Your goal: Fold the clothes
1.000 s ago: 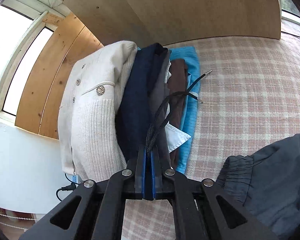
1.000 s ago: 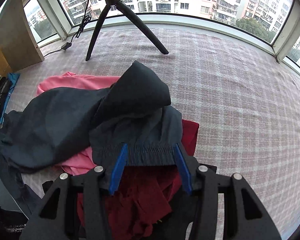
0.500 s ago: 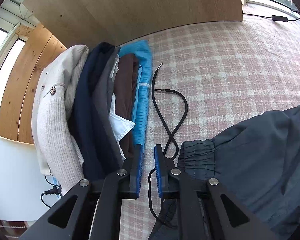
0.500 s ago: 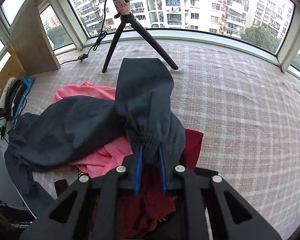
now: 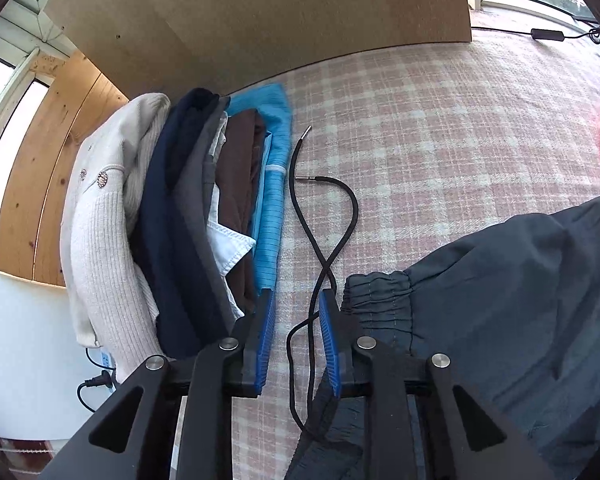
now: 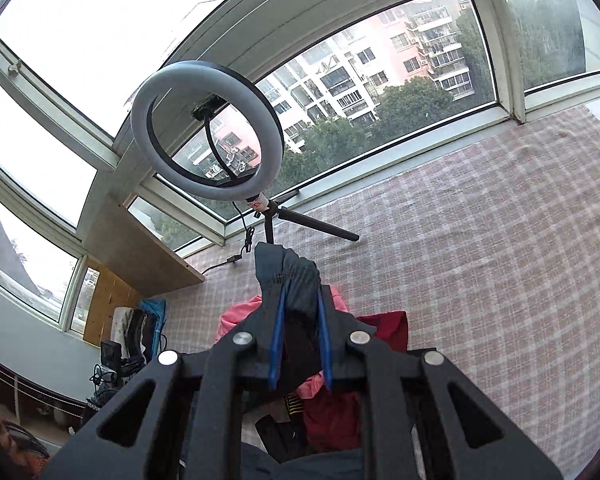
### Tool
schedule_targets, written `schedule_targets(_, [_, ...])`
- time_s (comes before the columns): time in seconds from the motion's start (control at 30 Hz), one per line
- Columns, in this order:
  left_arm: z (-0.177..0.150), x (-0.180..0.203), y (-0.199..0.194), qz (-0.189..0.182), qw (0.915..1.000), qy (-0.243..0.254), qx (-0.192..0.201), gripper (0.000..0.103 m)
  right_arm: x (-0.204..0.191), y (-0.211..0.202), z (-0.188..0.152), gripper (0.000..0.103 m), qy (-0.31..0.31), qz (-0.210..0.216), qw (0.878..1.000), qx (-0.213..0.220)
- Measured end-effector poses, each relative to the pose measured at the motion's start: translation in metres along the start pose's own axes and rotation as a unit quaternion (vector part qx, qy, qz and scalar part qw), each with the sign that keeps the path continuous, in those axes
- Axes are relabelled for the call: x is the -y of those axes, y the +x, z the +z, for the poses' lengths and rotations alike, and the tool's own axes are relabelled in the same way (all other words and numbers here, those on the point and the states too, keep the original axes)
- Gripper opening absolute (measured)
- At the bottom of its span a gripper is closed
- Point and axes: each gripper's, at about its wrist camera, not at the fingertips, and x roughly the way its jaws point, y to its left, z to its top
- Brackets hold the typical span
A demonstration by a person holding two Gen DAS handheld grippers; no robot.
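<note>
The left gripper sits at the bottom centre of its view with its blue pads apart and nothing clamped; a black drawstring runs up between them and crosses itself on the checked cloth, its two metal tips ending in mid-frame. Just right of the gripper lies the elastic waistband of dark grey trousers, which fill the lower right. To the left stands a stack of folded clothes, with a cream knit at its left edge and a blue piece at its right edge beside the drawstring. A wooden board spans the top. The right gripper, low in its view, is closed on a bunched fold of the trousers that rises above its tips. Behind and below it lie pink and red garments. A ring light on a tripod stands upper left, before the windows.
</note>
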Motion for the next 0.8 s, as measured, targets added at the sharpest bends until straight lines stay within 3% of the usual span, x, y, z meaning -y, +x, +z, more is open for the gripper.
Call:
schedule_targets(0.13, [0.008, -0.006, 0.002, -0.03, 0.9993, -0.02, 0.012, 0.023, -0.036, -0.034, -0.007, 0.015, -0.032, -0.012, 0.999, 0.009])
schedule_targets(0.2, [0.011, -0.005, 0.004, -0.051, 0.9983, -0.025, 0.016, 0.028, -0.031, -0.043, -0.007, 0.015, -0.029, -0.054, 0.998, 0.0])
schedule_targets(0.3, [0.011, 0.002, 0.009, -0.069, 0.9973, -0.016, 0.021, 0.036, 0.012, -0.025, -0.007, 0.015, 0.001, -0.15, 0.988, -0.029])
schedule_targets(0.4, [0.006, 0.01, 0.024, -0.085, 0.9963, -0.006, 0.001, 0.051, 0.071, 0.03, -0.015, 0.015, 0.03, -0.237, 0.967, -0.091])
schedule_targets(0.53, [0.001, 0.015, 0.053, -0.06, 0.9974, 0.004, -0.04, 0.053, 0.132, 0.113, -0.042, 0.015, 0.065, -0.248, 0.952, -0.17])
schedule_targets(0.67, [-0.001, 0.01, 0.069, -0.047, 0.997, -0.006, -0.062, 0.055, 0.132, 0.164, -0.067, 0.015, 0.049, -0.23, 0.949, -0.211])
schedule_targets(0.73, [0.002, 0.003, 0.073, -0.06, 0.996, -0.024, -0.062, 0.057, 0.122, 0.175, -0.073, 0.015, 0.033, -0.226, 0.948, -0.222])
schedule_targets(0.8, [0.004, 0.0, 0.076, -0.049, 0.9966, -0.028, -0.06, 0.063, 0.115, 0.18, -0.077, 0.015, 0.025, -0.221, 0.948, -0.228])
